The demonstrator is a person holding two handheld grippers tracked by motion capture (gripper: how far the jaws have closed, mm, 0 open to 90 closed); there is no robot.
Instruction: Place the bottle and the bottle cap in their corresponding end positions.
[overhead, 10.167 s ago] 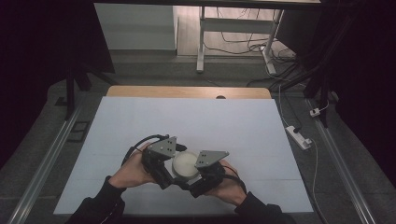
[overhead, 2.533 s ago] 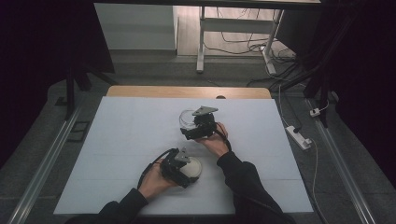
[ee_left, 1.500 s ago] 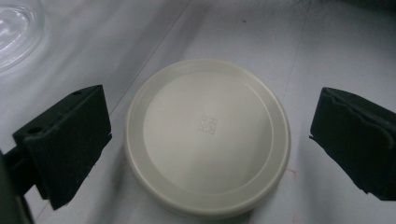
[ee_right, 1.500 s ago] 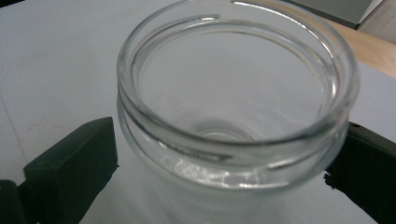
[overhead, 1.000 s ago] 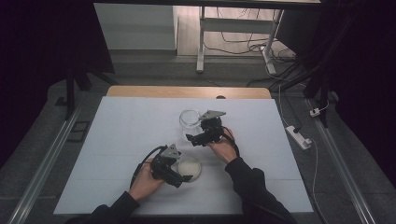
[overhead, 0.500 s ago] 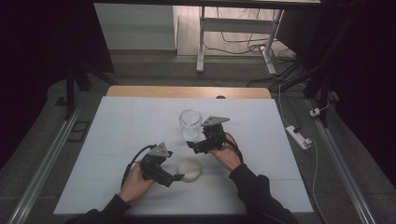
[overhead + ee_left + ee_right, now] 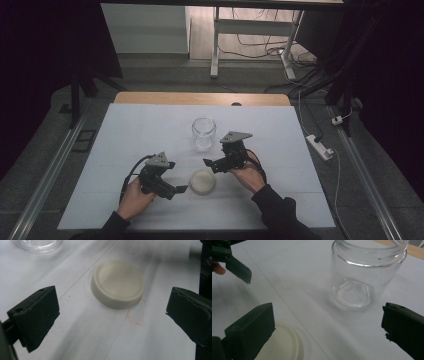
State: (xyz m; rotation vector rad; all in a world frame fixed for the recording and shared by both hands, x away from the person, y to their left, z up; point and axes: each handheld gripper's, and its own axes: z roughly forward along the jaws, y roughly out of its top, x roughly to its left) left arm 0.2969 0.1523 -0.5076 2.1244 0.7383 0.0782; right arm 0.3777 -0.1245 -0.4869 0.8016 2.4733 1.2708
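Both grippers, left [image 7: 181, 189] and right [image 7: 206, 163], gape empty; a careless sweep could topple the lidless clear glass jar [image 7: 204, 133] above centre, cream round lid [image 7: 202, 181] below.

Lab: white-covered table [image 7: 150, 130], floor cables [image 7: 260, 35] (power strip [image 7: 320, 146] nearby).

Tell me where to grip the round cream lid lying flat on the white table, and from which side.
Grip the round cream lid across its short upright side wall, coming down from above with one jaw on each side. It lies flat and low on the white table, with bare space all round. The open left gripper beside it probably suits best.
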